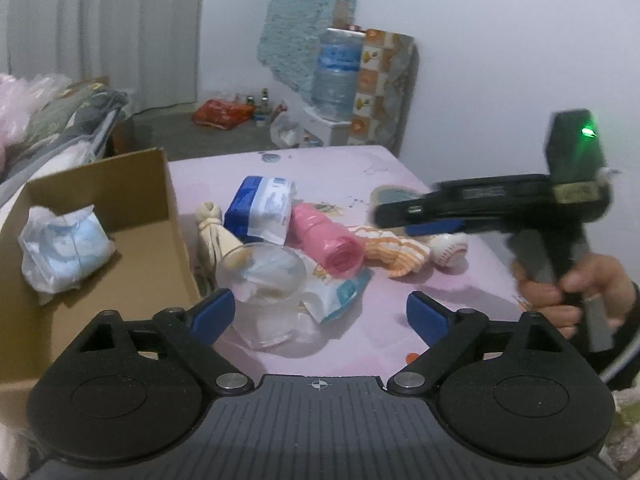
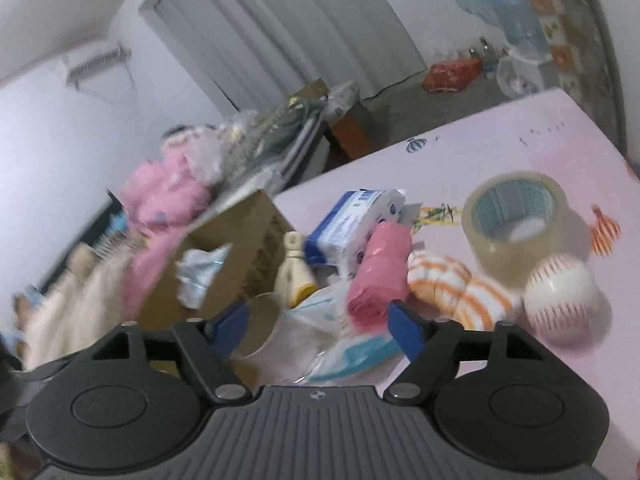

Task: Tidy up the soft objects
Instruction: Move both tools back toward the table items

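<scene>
Wrapped bundle (image 1: 64, 254) in box (image 1: 132, 196), ball (image 2: 560, 300) beside tape (image 2: 516, 216)

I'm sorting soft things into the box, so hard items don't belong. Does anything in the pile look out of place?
Yes. A clear glass stands among the packets beside the box, and a tape roll sits by the ball. Both look rigid, unlike the pink roll and striped cloth around them.

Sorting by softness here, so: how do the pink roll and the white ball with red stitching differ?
The pink roll is a cylinder lying on its side; the white ball is round. The roll is plain pink and crinkly like plastic film; the ball is white with red stitch marks. The roll sits in the pile, against the blue-and-white pack; the ball lies at the pile's edge. Both rest on the pink sheet.
</scene>
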